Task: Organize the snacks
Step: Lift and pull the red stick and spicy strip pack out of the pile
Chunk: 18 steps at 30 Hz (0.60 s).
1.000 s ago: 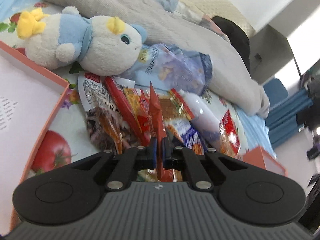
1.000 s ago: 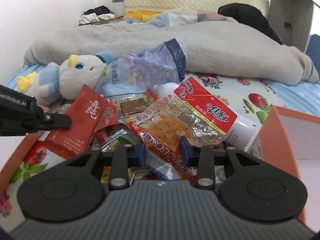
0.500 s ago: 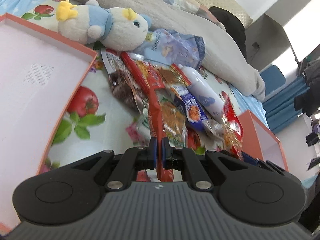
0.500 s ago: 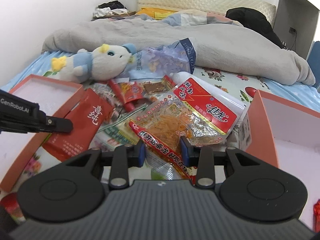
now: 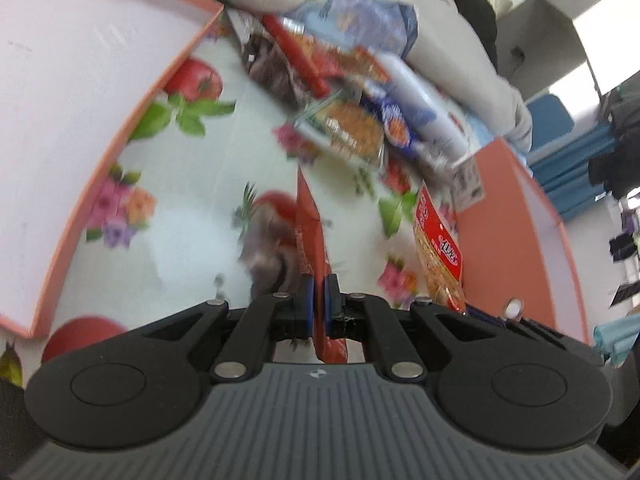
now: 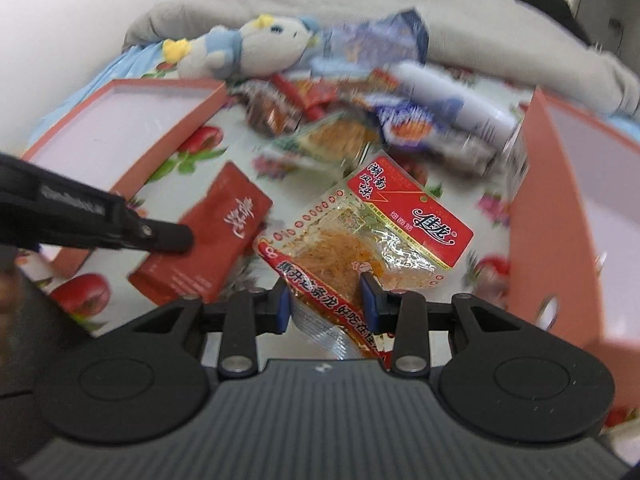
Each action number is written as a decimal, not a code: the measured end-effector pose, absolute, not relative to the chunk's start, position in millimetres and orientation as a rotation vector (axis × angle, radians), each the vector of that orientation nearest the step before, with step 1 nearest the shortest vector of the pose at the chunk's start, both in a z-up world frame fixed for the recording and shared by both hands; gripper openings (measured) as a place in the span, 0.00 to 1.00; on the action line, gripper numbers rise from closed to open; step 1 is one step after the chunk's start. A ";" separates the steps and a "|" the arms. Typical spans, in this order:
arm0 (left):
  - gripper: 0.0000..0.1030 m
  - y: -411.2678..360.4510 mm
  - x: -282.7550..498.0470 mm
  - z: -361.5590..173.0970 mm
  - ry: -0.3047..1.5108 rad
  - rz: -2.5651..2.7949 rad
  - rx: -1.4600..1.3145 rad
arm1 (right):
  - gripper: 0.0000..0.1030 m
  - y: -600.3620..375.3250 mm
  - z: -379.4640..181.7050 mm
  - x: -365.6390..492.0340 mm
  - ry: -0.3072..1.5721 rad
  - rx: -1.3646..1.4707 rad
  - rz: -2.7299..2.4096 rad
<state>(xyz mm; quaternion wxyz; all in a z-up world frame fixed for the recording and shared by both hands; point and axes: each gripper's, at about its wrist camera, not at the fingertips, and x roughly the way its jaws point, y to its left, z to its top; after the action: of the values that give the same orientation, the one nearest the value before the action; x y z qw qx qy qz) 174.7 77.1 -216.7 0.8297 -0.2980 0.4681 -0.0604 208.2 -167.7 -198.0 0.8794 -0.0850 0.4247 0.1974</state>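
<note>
My left gripper (image 5: 319, 292) is shut on a flat red snack packet (image 5: 310, 236), seen edge-on, held above the flowered bedsheet; the same packet shows in the right wrist view (image 6: 212, 240) with the left gripper's fingers (image 6: 168, 238) on it. My right gripper (image 6: 328, 300) is shut on a clear-and-red packet of orange shredded snack (image 6: 360, 236), also visible in the left wrist view (image 5: 438, 252). A pile of snack packets (image 6: 360, 120) and a white bottle (image 6: 452, 100) lie farther back on the bed.
An orange-rimmed box lid (image 6: 120, 128) lies at left, also in the left wrist view (image 5: 80, 80). A second orange box (image 6: 560, 200) stands at right. A plush toy (image 6: 240, 48) and grey blanket (image 6: 480, 28) lie behind the pile.
Both grippers have pulled back and up from the pile, each keeping its packet. The boxes on both sides now show more fully. The view is motion-blurred.
</note>
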 end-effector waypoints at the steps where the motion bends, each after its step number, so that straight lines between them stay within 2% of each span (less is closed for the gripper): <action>1: 0.06 77.3 173.3 -218.1 1.003 -0.131 -0.622 | 0.38 -167.3 -201.3 205.7 0.890 -0.184 0.407; 7: 0.07 80.8 170.4 -223.7 1.043 -0.122 -0.584 | 0.43 -171.8 -216.3 201.1 0.954 -0.154 0.385; 8: 0.10 81.3 170.8 -223.5 1.048 -0.122 -0.576 | 0.49 -172.8 -216.9 200.9 0.962 -0.150 0.386; 10: 0.28 80.0 171.3 -221.9 1.050 -0.121 -0.547 | 0.57 -173.6 -215.9 200.1 0.972 -0.144 0.385; 11: 0.42 79.0 170.6 -220.6 1.046 -0.118 -0.533 | 0.63 -174.8 -214.6 200.6 0.972 -0.137 0.389; 12: 0.51 77.3 170.5 -219.2 1.039 -0.117 -0.522 | 0.66 -175.6 -212.8 200.3 0.972 -0.124 0.390; 13: 0.52 76.2 170.7 -218.5 1.033 -0.120 -0.512 | 0.76 -176.4 -211.3 199.9 0.972 -0.111 0.385; 14: 0.54 74.9 171.6 -218.3 1.031 -0.122 -0.505 | 0.81 -177.1 -210.0 199.7 0.971 -0.096 0.376; 18: 0.55 73.6 176.2 -220.8 1.033 -0.116 -0.523 | 0.81 -180.7 -208.2 199.8 0.961 -0.031 0.333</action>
<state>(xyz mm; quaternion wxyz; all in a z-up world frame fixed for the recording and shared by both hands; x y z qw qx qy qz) 176.2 73.6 -220.8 0.8354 -0.2472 0.4878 -0.0548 199.8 -180.7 -208.2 0.8734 -0.0149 0.4599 0.1592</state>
